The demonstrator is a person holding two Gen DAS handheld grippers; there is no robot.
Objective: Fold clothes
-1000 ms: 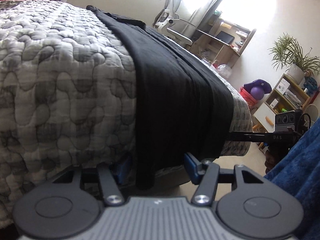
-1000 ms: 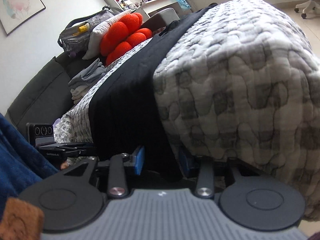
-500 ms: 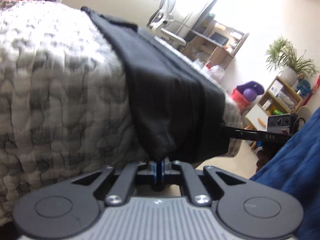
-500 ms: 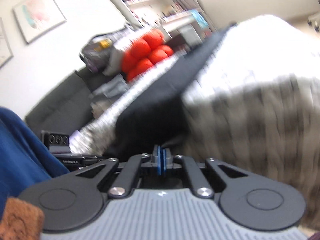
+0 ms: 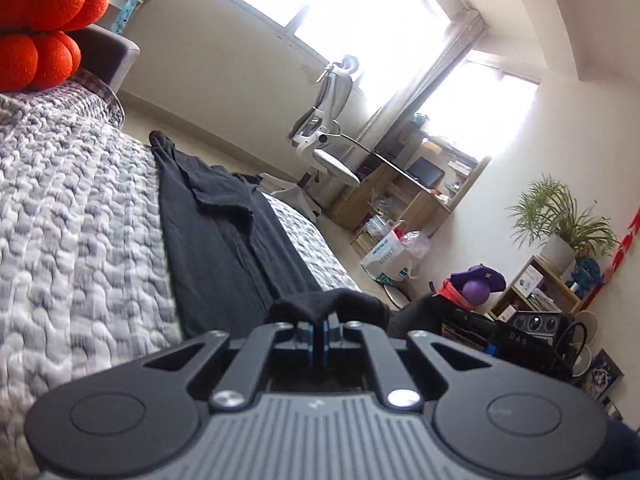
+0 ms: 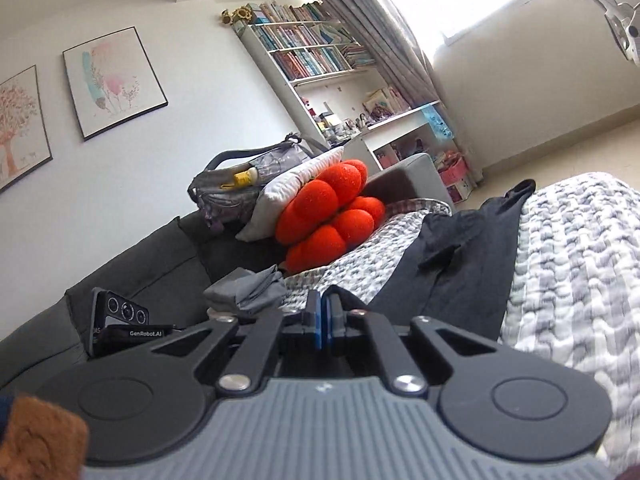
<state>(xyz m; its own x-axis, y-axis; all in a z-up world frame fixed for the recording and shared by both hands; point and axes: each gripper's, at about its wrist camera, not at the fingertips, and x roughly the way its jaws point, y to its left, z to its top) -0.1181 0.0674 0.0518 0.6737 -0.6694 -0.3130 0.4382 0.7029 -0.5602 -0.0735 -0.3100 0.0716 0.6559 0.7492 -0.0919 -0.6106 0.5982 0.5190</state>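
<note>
- Black garment (image 5: 224,248): lying in a long folded strip along the quilted bed (image 5: 80,240), its near hem now raised off the bed's edge, where a second ago it was hanging down over the side.
- Left gripper (image 5: 320,334): jaws having just been closing, now pinching one corner of the near hem; blue pads meeting with dark cloth bunching above them.
- Right gripper (image 6: 320,322): jaws likewise having just been closing, now clamping the hem's other corner, fabric draping off its tip toward the bed.
- Change: both grippers were standing wide on either side of the hanging hem; both are now gripping it and have risen above the level of the bed top.
- Meaning: the pick-up is looking done; the next fold is likely carrying this hem away along the bed toward the garment's far end.
- Orange cushion (image 6: 332,216): sitting beyond the bed's far end, apart from the garment.
- Grey cloth pile (image 6: 248,292): resting beside the bed, untouched.
</note>
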